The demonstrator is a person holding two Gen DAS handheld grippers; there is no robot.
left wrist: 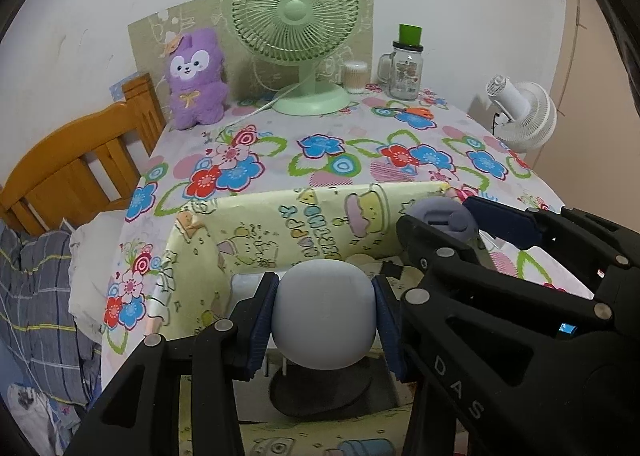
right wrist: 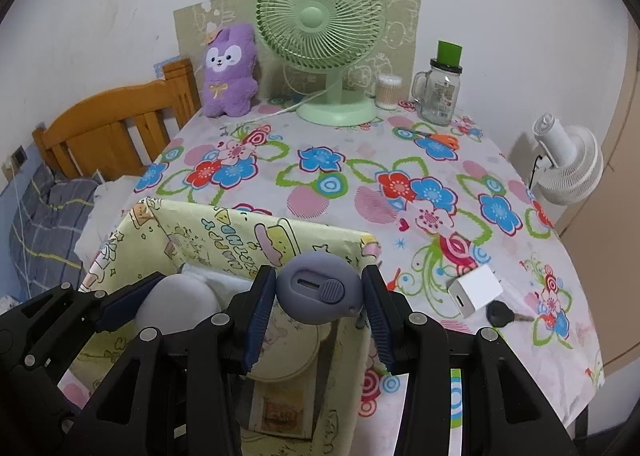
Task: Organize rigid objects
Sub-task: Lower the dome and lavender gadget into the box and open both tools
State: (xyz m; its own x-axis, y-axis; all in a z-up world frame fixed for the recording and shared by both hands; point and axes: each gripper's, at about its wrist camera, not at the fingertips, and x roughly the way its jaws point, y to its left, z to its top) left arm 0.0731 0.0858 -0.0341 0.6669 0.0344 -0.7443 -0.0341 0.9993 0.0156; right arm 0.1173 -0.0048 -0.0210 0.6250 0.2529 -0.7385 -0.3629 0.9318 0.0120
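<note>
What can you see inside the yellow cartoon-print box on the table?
Inside the yellow box, a dark round flat thing lies under the pale egg-shaped object in the left claw; a cream disc shows too. The claws cover the rest.

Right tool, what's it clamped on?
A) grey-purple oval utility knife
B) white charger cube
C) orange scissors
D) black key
A: the right tool is shut on the grey-purple oval utility knife above the yellow box, while the white charger cube, black key and orange scissors lie on the tablecloth.
</note>
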